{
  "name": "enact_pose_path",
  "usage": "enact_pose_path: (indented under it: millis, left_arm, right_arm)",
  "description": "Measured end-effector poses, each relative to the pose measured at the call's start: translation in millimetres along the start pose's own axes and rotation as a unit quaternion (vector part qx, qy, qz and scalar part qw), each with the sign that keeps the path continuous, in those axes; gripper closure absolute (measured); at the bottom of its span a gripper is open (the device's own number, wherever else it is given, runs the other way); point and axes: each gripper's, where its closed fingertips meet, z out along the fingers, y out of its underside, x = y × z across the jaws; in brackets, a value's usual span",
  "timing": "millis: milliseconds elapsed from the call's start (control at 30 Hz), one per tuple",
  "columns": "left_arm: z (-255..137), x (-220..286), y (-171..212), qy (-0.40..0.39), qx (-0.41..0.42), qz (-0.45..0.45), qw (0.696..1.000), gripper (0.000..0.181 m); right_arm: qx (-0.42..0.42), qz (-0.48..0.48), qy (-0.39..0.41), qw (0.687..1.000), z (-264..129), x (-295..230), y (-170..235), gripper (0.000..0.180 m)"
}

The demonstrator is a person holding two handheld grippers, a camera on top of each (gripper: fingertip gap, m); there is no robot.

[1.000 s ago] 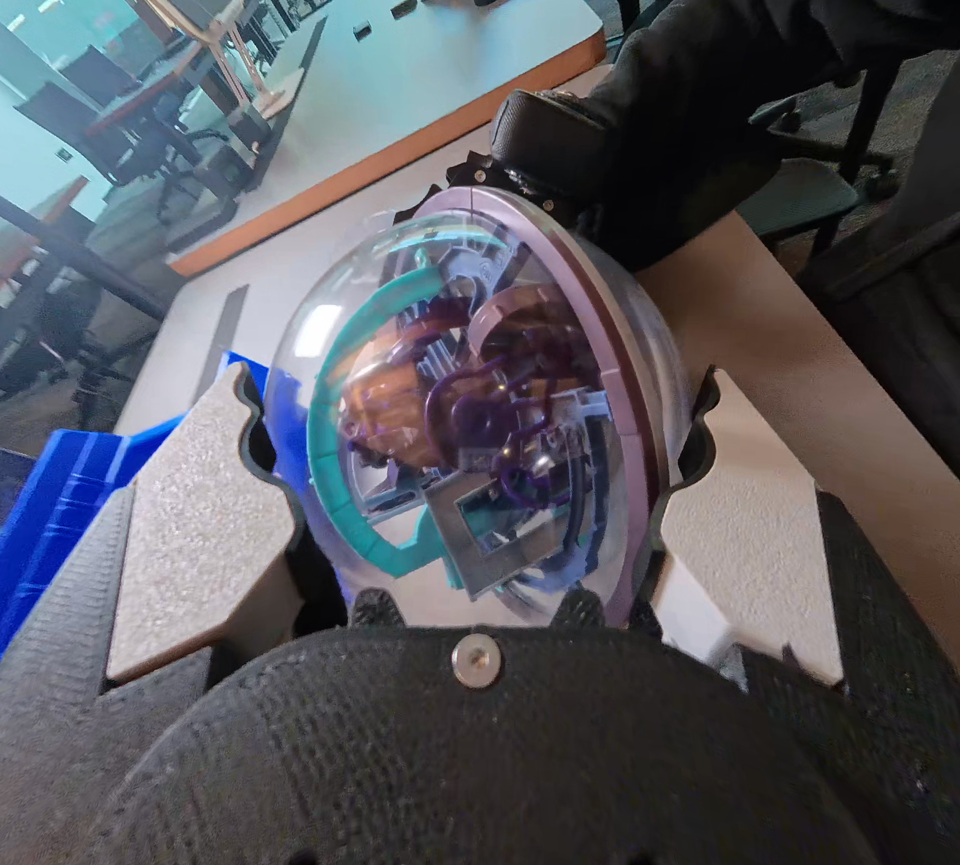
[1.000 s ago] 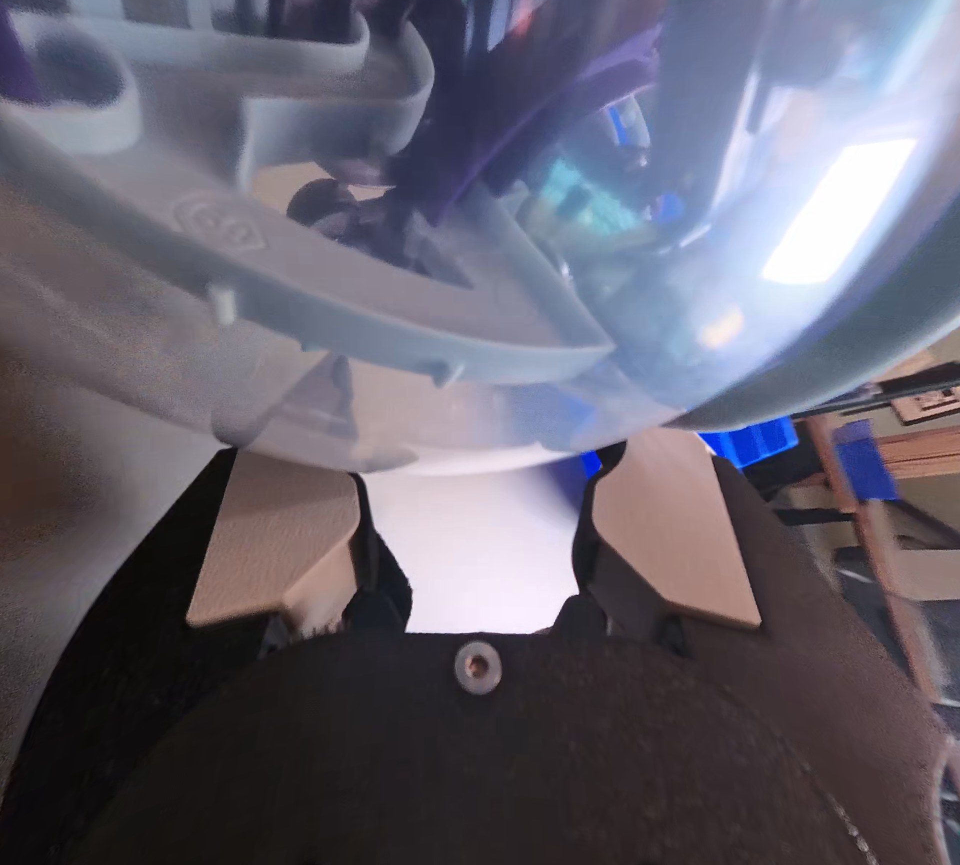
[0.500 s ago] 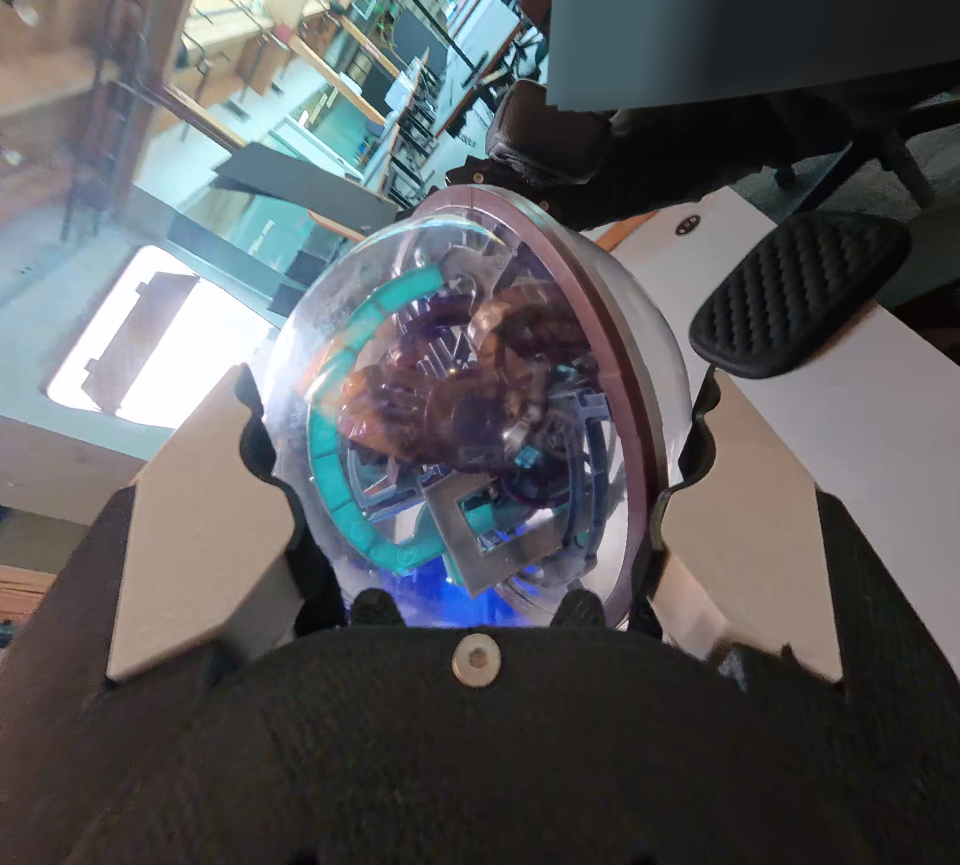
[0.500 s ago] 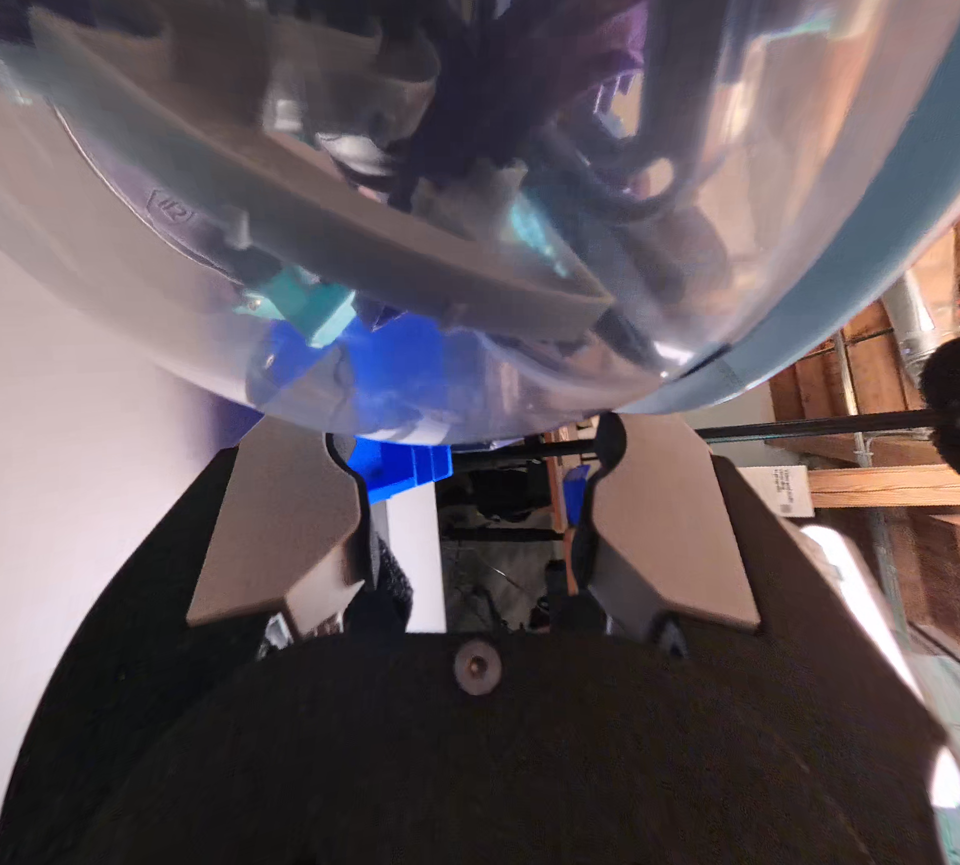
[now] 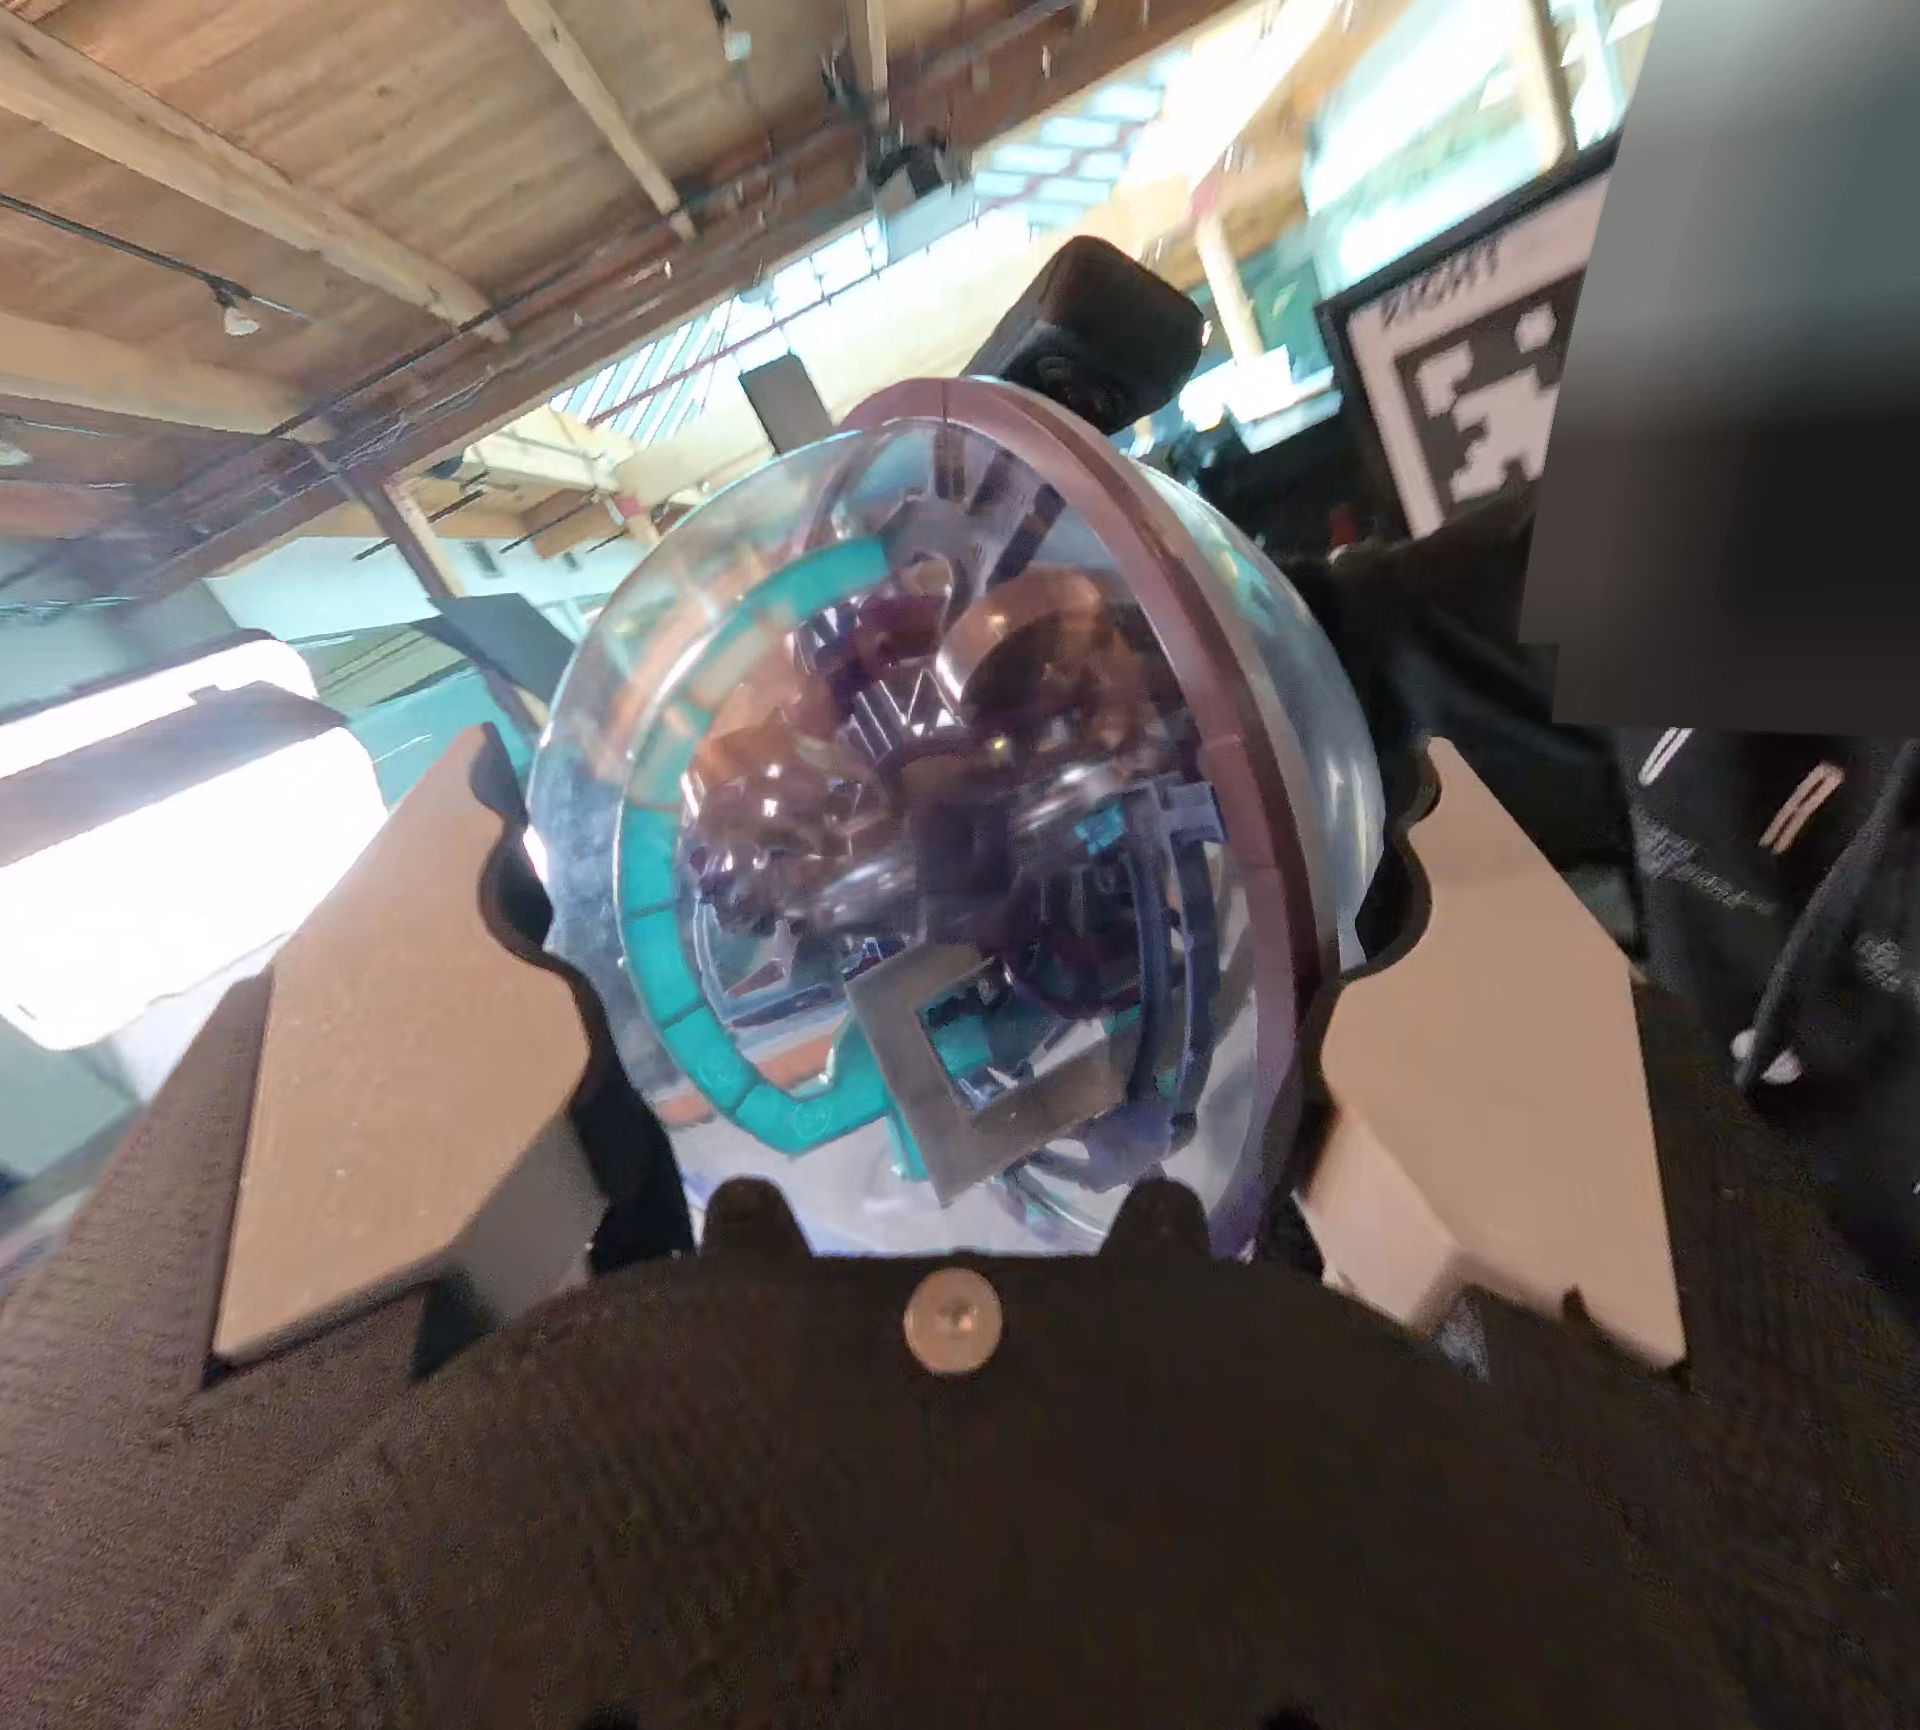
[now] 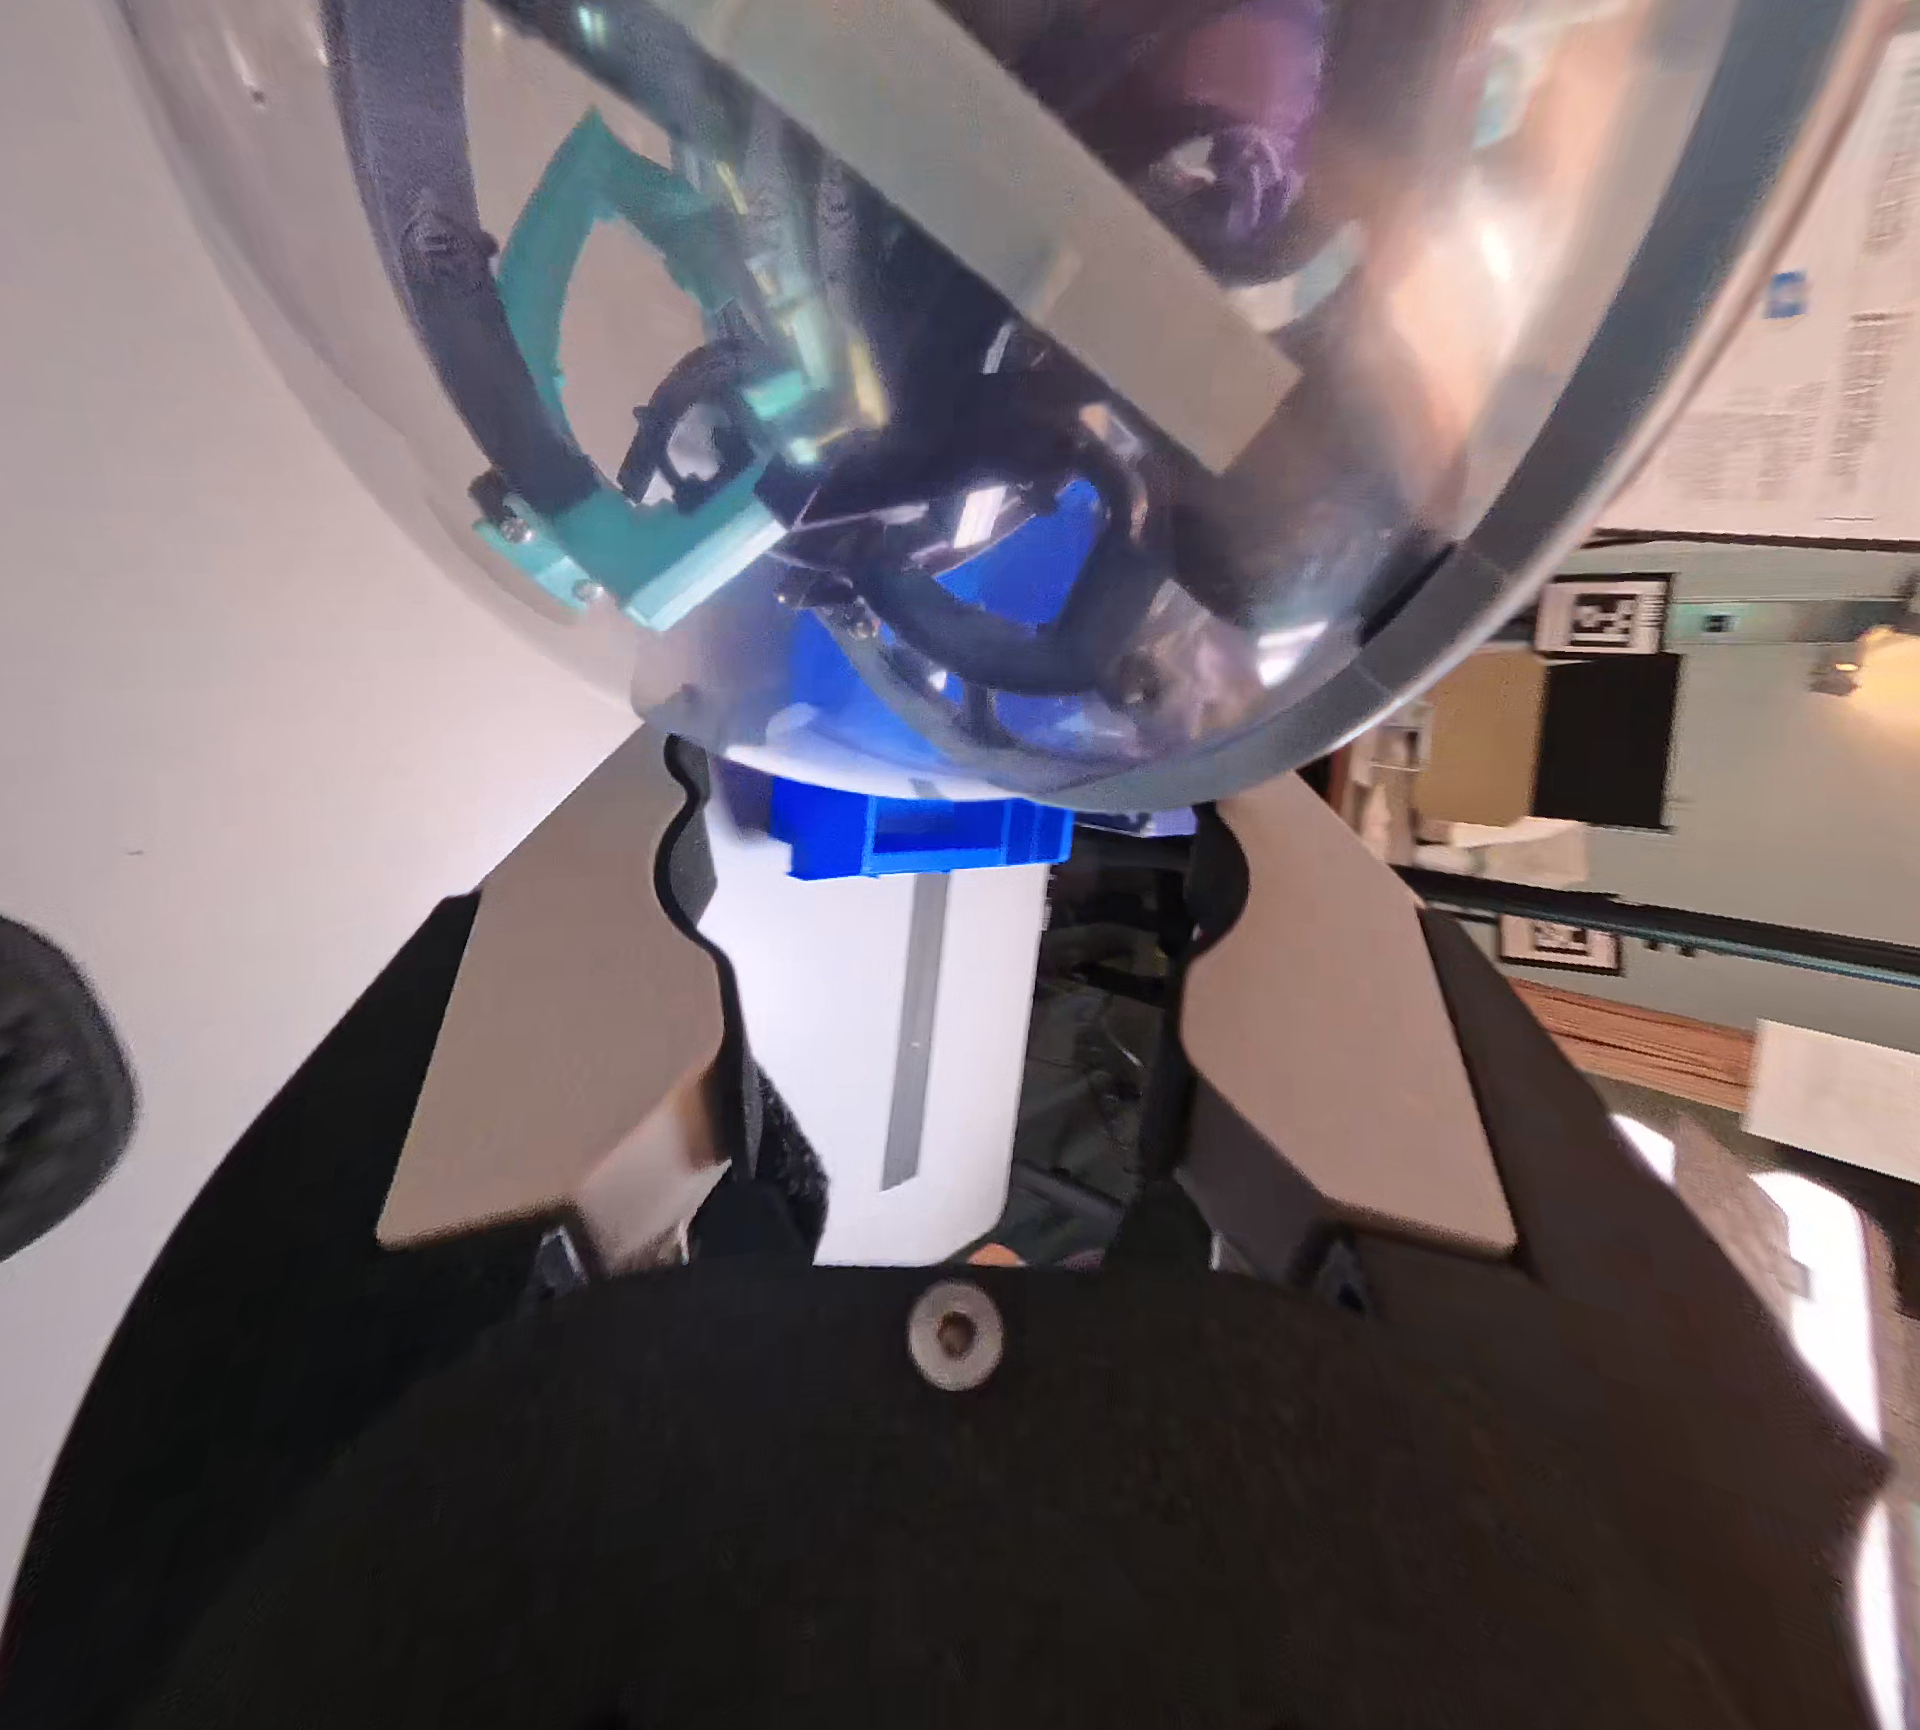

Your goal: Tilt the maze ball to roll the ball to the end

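Note:
The maze ball is a clear sphere with a mauve equator ring and teal, purple and grey tracks inside. My left gripper is shut on it, one finger on each side, and holds it up in the air. In the right wrist view the maze ball fills the top, and its lower curve rests against the tips of my right gripper, whose jaws stand apart. The right gripper's dark body shows behind the sphere in the left wrist view. I cannot pick out the small ball inside.
A white table with a blue bin at its edge lies beyond the right gripper. A dark padded object sits at the left. A person's dark sleeve and a black-and-white marker board are at the right. Wooden ceiling beams are above.
Both grippers have tipped the sphere upward: the left view swung from the table to the ceiling. The sphere turned against the right fingertips. It has not shifted in the left fingers.

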Motion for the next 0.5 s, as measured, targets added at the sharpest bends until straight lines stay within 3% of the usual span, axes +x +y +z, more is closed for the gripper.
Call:
enact_pose_path:
  millis: [133,333,500]
  left_arm:
    - [-9,-1,20,0.01,0.047,-0.099,0.994,0.022]
    - [-30,-9,68,0.019,0.123,-0.294,0.948,0.023]
    - [-38,-9,103,0.002,0.118,-0.337,0.934,0.025]
  right_arm:
    - [0.022,0.059,-0.076,0.995,12,-28,5,0.092]
    - [0.036,0.145,-0.168,0.974,46,-73,23,0.108]
    - [0.028,0.159,-0.191,0.968,73,-95,38,0.112]
